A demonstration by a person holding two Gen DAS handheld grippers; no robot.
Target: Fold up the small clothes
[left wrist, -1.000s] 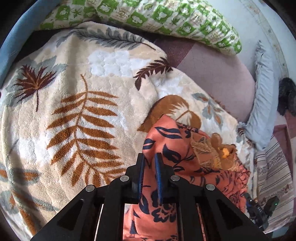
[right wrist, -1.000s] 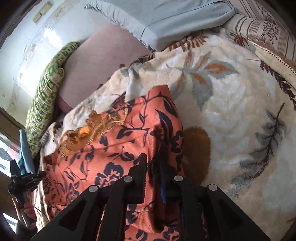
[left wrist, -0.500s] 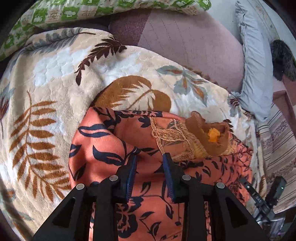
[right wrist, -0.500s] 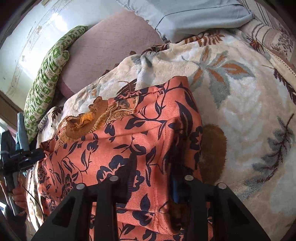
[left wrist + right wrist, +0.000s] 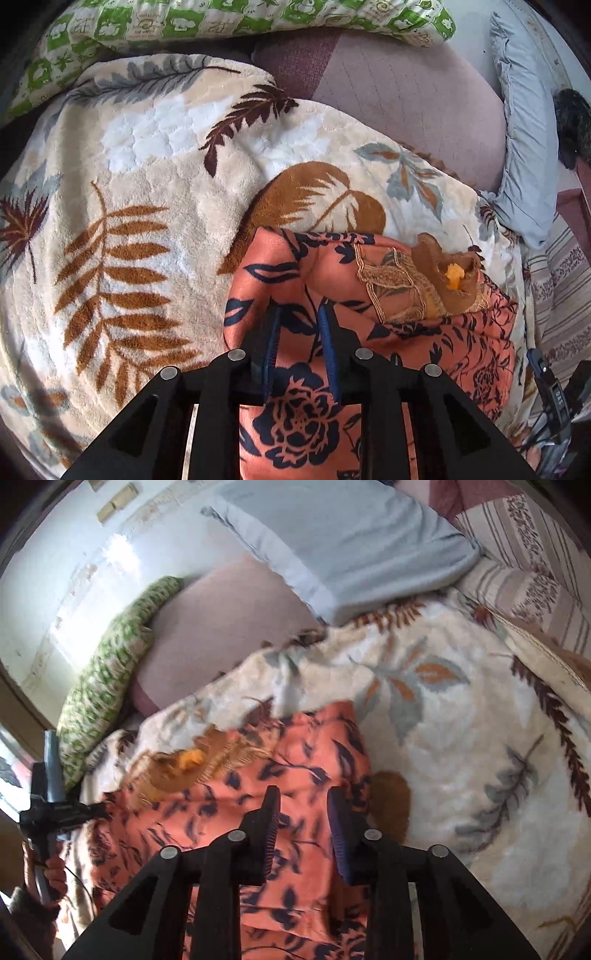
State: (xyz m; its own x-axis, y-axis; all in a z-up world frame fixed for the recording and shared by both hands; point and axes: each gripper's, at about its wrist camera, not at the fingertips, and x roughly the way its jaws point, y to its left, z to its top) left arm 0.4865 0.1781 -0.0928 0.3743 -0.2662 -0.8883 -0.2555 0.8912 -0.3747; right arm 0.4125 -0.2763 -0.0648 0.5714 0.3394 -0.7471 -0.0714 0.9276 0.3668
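Observation:
An orange garment with dark blue flowers [image 5: 295, 417] lies folded over on a cream leaf-patterned blanket [image 5: 147, 221]. Its brown embroidered neckline [image 5: 406, 284] points to the right. My left gripper [image 5: 299, 314] is open just above the garment's left part, with nothing between the fingers. In the right wrist view the same garment [image 5: 229, 812] lies under my right gripper [image 5: 303, 797], which is open and empty over the garment's right edge. The other hand-held gripper [image 5: 48, 805] shows at the far left there.
A green checked pillow [image 5: 258, 18] and a mauve cushion [image 5: 406, 99] lie at the head of the bed. A pale blue pillow [image 5: 343, 542] lies beside them. A striped sheet [image 5: 535, 546] covers the bed's edge.
Both grippers have opened and let go of the garment. The garment now lies folded on the blanket, and both grippers have drawn back slightly.

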